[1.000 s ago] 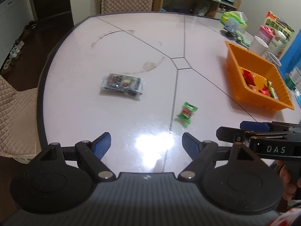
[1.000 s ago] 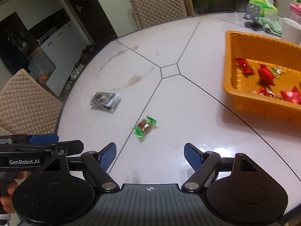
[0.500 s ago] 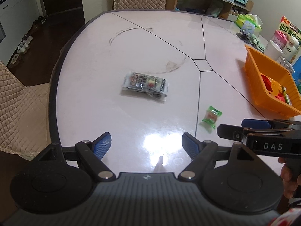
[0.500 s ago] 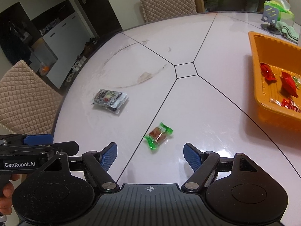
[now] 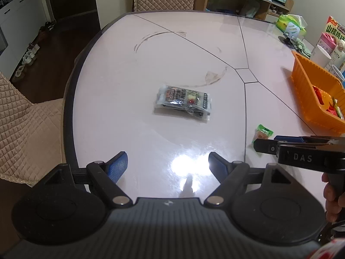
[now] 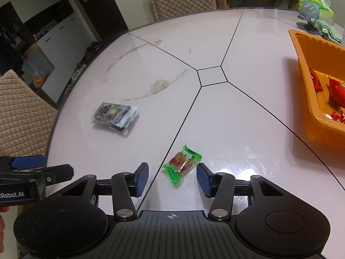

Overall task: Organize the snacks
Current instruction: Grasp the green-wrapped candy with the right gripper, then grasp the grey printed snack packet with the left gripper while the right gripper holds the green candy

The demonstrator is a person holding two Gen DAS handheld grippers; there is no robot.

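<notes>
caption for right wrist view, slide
Right claw closing around the green candy on the table, pads not yet touching.

The worktop (image 5: 120,112) is a rounded, glossy, pale slab with a dark rim, divided by thin dark seams that meet at a small square (image 6: 212,76) near its middle. Brownish ring stains (image 6: 148,87) mark the surface beside that square. A silvery snack packet (image 5: 183,102) lies flat toward the left edge. A small green-wrapped candy (image 6: 182,165) lies by a seam toward the near edge. An orange basket (image 6: 310,108) stands at the right edge, with red-wrapped sweets (image 6: 335,89) inside. A green tissue pack (image 5: 291,24) and cups (image 5: 322,55) stand at the far right corner.
</notes>
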